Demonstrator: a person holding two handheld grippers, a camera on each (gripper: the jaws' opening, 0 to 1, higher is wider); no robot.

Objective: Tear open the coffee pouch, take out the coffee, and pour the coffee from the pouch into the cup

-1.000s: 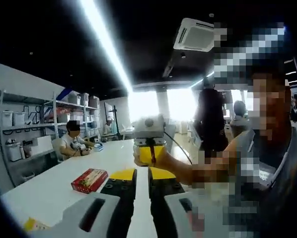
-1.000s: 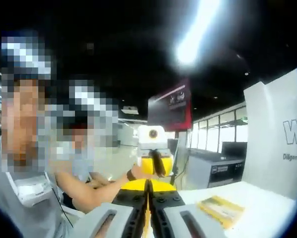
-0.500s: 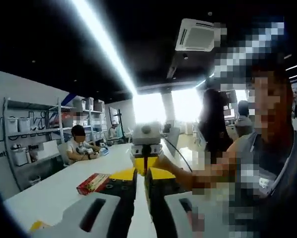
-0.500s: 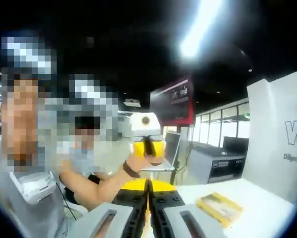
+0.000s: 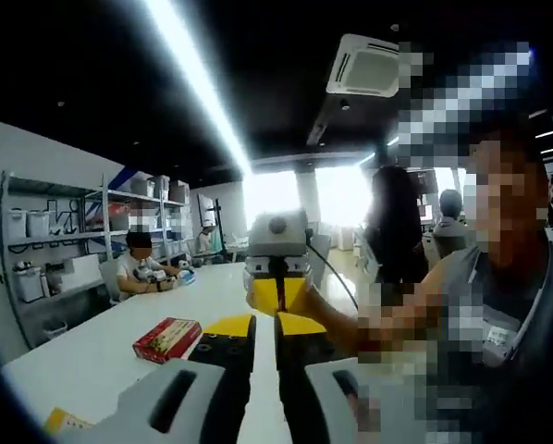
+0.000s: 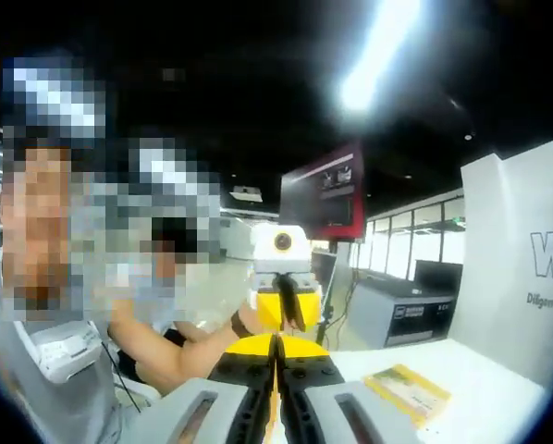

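Left claw [image 5: 264, 326] stands a slit apart, right claw [image 6: 276, 344] pressed together, both empty and raised face to face; what is probably the coffee pouch [image 6: 408, 393] lies flat at four o'clock on the desk [image 6: 485, 412]; a closed claw could skid it; since half a second ago, only the cameras have tilted.

white table [image 5: 101, 356] mostly bare, red box [image 5: 166, 338] left, yellow packet [image 6: 408, 392] right, tools facing

Red box [image 5: 166, 338] lying on white table [image 5: 92, 356]; seated person [image 5: 136, 264] beside shelving [image 5: 55, 250]; yellow packet, perhaps box [image 6: 408, 392], lying flat.
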